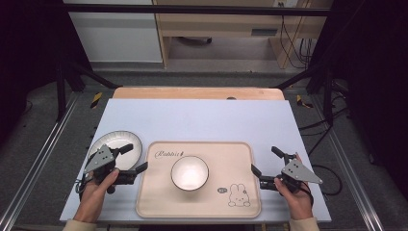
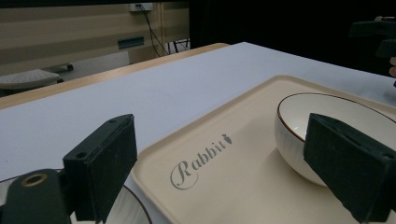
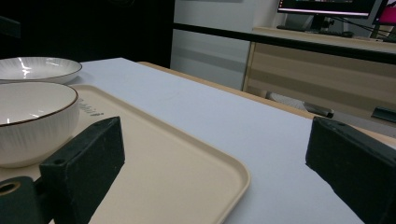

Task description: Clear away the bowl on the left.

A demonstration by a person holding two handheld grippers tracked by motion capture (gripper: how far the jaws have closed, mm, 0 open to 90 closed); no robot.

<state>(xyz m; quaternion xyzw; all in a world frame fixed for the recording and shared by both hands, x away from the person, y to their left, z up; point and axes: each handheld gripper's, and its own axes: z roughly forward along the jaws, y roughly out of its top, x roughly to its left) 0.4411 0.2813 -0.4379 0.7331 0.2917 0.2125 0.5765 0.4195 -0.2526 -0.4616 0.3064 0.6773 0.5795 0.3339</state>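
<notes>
Left gripper: jaws spread wide, holding nothing. It hovers over the near right part of the shallow white ribbed plate with a thin dark rim, which sits on the pale blue surface just left of the tray, apart from it by a narrow gap. One jaw lies over the plate, the other reaches toward the tray's left edge.

Right gripper: jaws likewise spread, nothing between them, poised just off the right edge of the beige rounded-rectangle plastic tray printed with "Rabbit" and a small rabbit drawing. In the right gripper view the tray's corner sits between the jaws but is not yet pinched.

White ribbed ceramic bowl with a brown rim: upright, empty, near the tray's middle.

Judgement: step in hand looks like the approach to a grasp, most likely the plate with the left, possibly the tray edge with the right.

Notes for doing it well:
- Plate: lower one jaw under the rim and one above; bite on the rim, not the sloped well, since glazed ceramic is likely to slip.
- Keep the plate level when lifting and clear the tray's raised lip before moving sideways.
- Stay clear of the bowl; a nudge could slide it.
- If the tray is lifted, a one-edge grip would tilt it; steady the other side too.
</notes>
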